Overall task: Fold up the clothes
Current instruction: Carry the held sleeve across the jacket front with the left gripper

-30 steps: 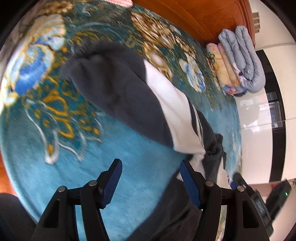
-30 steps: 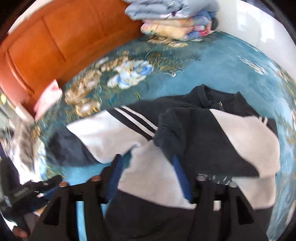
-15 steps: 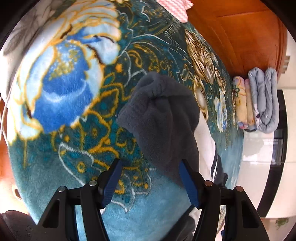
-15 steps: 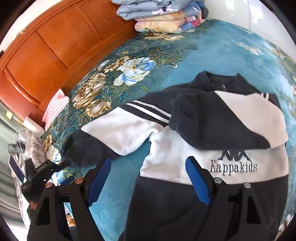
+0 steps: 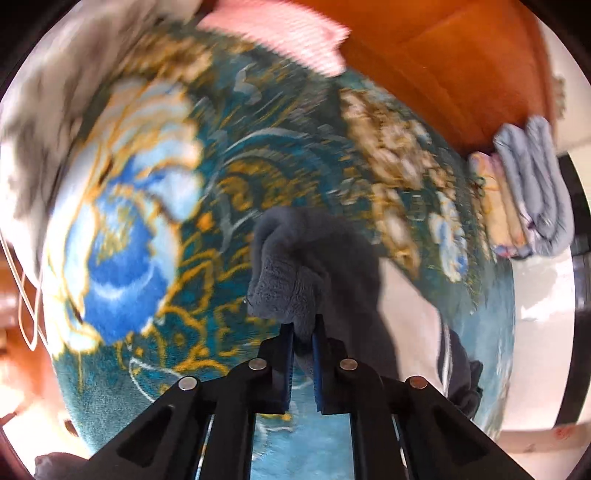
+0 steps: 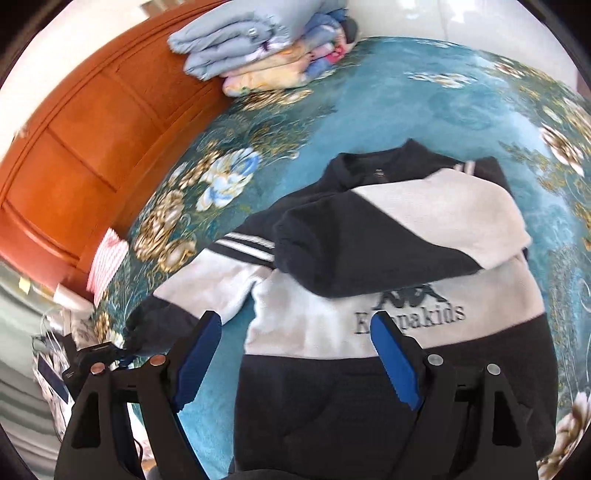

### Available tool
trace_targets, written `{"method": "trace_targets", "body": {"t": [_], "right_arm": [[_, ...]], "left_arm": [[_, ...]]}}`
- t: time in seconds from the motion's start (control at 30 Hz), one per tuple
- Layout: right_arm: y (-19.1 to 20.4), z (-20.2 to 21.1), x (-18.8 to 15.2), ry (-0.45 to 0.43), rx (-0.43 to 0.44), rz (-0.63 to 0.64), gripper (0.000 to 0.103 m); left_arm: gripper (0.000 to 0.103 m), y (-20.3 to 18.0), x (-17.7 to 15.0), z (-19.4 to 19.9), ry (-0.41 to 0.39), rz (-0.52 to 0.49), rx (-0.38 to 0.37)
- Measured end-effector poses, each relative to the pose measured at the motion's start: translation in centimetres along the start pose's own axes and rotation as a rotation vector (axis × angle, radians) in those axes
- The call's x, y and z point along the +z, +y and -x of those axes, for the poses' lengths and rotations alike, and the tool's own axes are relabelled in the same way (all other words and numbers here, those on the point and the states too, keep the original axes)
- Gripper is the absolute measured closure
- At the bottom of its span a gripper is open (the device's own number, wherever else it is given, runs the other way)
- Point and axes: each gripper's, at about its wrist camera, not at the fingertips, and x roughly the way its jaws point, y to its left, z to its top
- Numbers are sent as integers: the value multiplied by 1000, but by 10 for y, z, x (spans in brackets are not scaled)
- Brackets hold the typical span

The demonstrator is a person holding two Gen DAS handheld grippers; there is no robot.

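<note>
A dark navy and white fleece sweatshirt [image 6: 388, 280] lies chest up on a teal flowered blanket [image 6: 406, 107], one sleeve folded across its chest. The other sleeve stretches out to the left, and its dark cuff [image 5: 291, 273] is pinched in my left gripper [image 5: 303, 332], whose blue pads are shut on the fleece. In the right wrist view that gripper [image 6: 99, 360] shows small at the sleeve's end. My right gripper [image 6: 295, 328] hovers open above the sweatshirt's lower left part with nothing between its fingers.
An orange wooden headboard [image 6: 85, 140] runs along the far side of the bed. Folded quilts [image 6: 266, 48] are stacked at its end. A pink striped cloth [image 5: 280, 33] lies by the headboard. Grey patterned bedding [image 6: 48, 373] and a cable lie past the left edge.
My left gripper has closed onto the sleeve cuff that lay between its open fingers. My right gripper pulled back from the sweatshirt and opened wider, and its view has rolled.
</note>
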Motion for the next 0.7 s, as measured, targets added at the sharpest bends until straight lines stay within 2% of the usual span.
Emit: {"method": "trace_targets", "body": {"t": [0.2, 0.3, 0.47, 0.57, 0.7], "right_arm": [[-39, 18, -1, -37, -7, -86, 19], [-57, 26, -1, -51, -3, -118, 19], [-93, 40, 1, -78, -10, -168, 19], [-112, 50, 2, -97, -24, -177, 19], [-145, 64, 2, -126, -64, -199, 19]], "left_arm": [[94, -128, -7, 58, -135, -349, -108], [94, -194, -24, 77, -150, -483, -184], [94, -292, -80, 77, -108, -675, -270], [94, -329, -121, 67, -54, -756, -302], [94, -366, -186, 34, 51, -862, -302]]}}
